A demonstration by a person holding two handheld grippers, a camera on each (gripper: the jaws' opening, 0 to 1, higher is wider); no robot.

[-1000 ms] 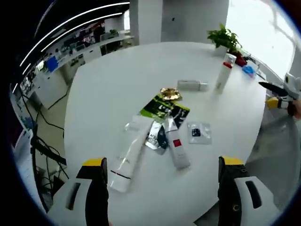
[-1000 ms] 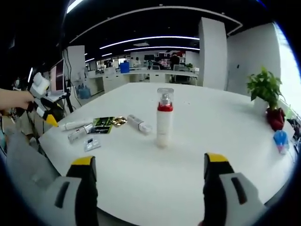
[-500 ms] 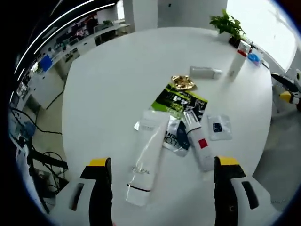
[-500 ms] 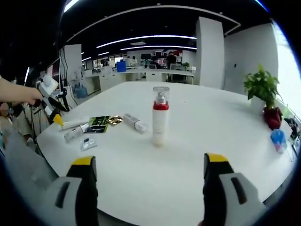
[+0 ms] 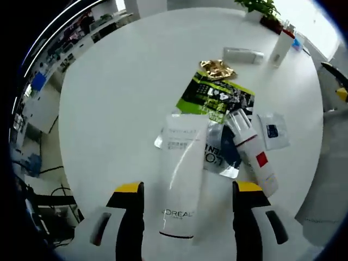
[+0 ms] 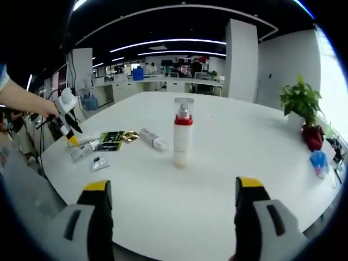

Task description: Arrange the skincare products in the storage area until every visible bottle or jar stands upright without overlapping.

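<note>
We have lowered our spread left gripper [image 5: 187, 209] over the lying white L'Oréal tube [image 5: 181, 185], jaws now straddling it for standing upright, while our right gripper [image 6: 171, 209] waits released near the upright pump bottle [image 6: 182, 132].

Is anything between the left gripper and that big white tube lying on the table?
Nothing visible is in the way. The left gripper is open, with the white tube's near end between its jaws. The tube's far end overlaps a silver sachet.
</note>
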